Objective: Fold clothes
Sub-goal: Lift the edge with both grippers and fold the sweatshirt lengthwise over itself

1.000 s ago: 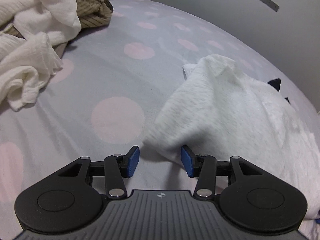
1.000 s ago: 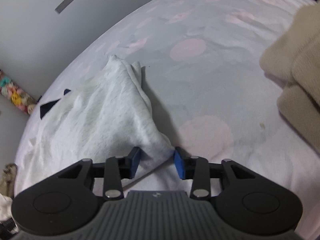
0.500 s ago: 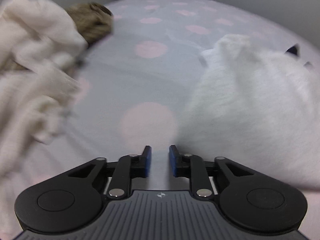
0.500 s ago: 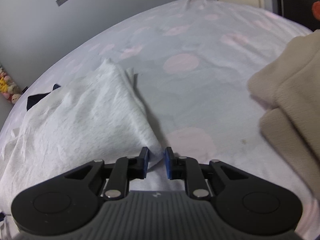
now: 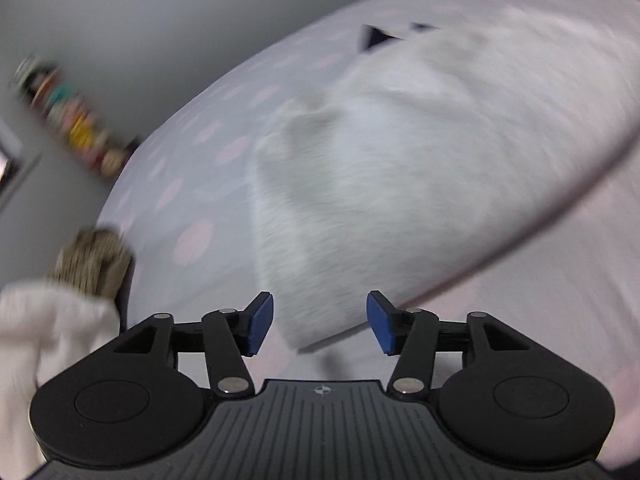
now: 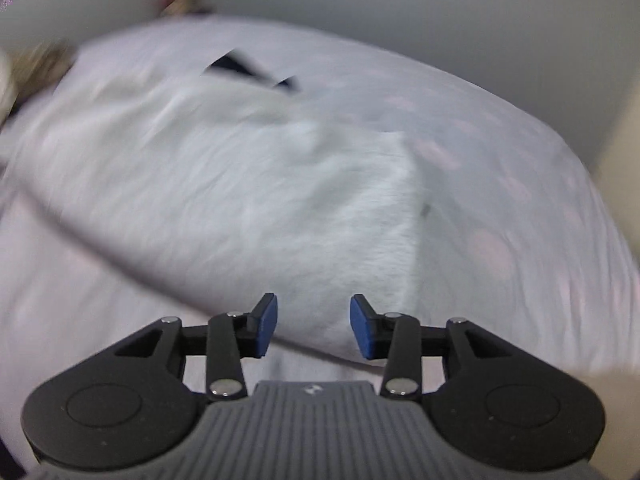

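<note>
A white garment [image 5: 384,184] lies spread on the pale bedsheet with pink dots [image 5: 192,240]; a dark collar patch [image 5: 376,36] shows at its far end. Both views are motion-blurred. My left gripper [image 5: 320,322] is open, its blue pads [image 5: 260,320] either side of the garment's near corner, with nothing pinched. The same garment [image 6: 248,200] fills the right wrist view. My right gripper [image 6: 314,326] is open too, just short of the garment's near edge, the pads [image 6: 362,332] apart and holding nothing.
A heap of white cloth [image 5: 48,344] and a brown striped garment [image 5: 94,262] lie at the left of the left wrist view. A row of small colourful toys [image 5: 76,128] lines the grey wall. A beige garment [image 6: 624,152] sits at the right edge.
Both grippers narrowed half a second ago and have opened wide again. Both cameras have swung round fast, so the garment's near edge now lies in front of each gripper.
</note>
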